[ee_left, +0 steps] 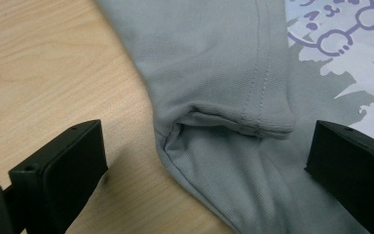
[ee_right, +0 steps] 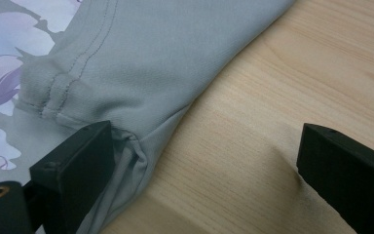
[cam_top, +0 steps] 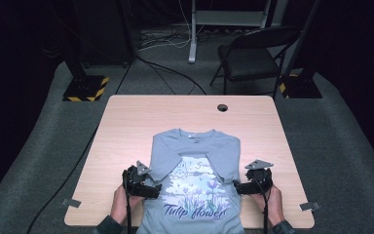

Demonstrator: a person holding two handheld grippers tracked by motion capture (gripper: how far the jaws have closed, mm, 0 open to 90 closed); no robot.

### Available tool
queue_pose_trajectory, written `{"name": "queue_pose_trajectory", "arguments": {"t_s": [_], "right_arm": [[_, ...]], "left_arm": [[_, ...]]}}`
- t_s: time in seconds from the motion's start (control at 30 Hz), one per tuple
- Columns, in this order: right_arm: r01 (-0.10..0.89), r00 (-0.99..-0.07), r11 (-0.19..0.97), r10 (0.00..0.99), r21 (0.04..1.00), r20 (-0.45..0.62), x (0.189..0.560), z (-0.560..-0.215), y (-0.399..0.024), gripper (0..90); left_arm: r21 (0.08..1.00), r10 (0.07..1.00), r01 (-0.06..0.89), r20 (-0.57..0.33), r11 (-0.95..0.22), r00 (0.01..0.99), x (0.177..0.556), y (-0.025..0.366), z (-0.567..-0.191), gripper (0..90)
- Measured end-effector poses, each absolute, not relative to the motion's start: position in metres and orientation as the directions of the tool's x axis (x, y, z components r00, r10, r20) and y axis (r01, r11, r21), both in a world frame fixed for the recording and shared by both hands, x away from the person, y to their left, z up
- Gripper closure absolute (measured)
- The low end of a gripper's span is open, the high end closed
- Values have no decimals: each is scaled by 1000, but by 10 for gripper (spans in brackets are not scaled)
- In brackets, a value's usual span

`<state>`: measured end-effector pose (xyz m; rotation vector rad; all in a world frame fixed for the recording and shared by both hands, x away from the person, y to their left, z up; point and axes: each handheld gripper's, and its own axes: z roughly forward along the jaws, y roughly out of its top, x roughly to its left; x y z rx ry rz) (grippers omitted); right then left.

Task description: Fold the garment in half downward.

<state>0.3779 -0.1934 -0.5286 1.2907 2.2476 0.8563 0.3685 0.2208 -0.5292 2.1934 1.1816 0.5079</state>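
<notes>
Grey cotton T-shirt with the purple tulip print (cam_top: 195,170) is the business here, lying face up on the pale wooden table (cam_top: 126,122), both sleeves already folded inward over the chest. Left gripper (ee_left: 202,151) stands with jaws wide, straddling the folded sleeve cuff (ee_left: 253,122) at the shirt's side edge, nothing pinched yet. Right gripper (ee_right: 207,158) mirrors it, jaws spread, one jaw touching the cloth edge, the other over bare wood. Both seem poised to take the side edges for the next fold.

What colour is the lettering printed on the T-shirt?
Dark purple lettering on the grey T-shirt; high view shows it best.
</notes>
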Motion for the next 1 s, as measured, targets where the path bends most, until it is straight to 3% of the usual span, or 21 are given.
{"name": "queue_pose_trajectory", "arguments": {"t_s": [0.2,0.33,0.6,1.0], "right_arm": [[624,-485,328,874,709,23,382,-518,-196,51],[610,-480,331,877,720,3,390,-511,-192,52],[649,-451,353,892,674,-33,411,-521,-188,50],[655,-462,345,887,672,-5,410,-527,-191,44]], "left_arm": [[683,840,592,57,-427,540,373,220,-518,2],[707,864,581,84,-403,497,392,221,-508,2],[645,875,622,165,-444,454,423,214,-521,2],[643,878,632,143,-433,456,410,217,-523,4]]}}
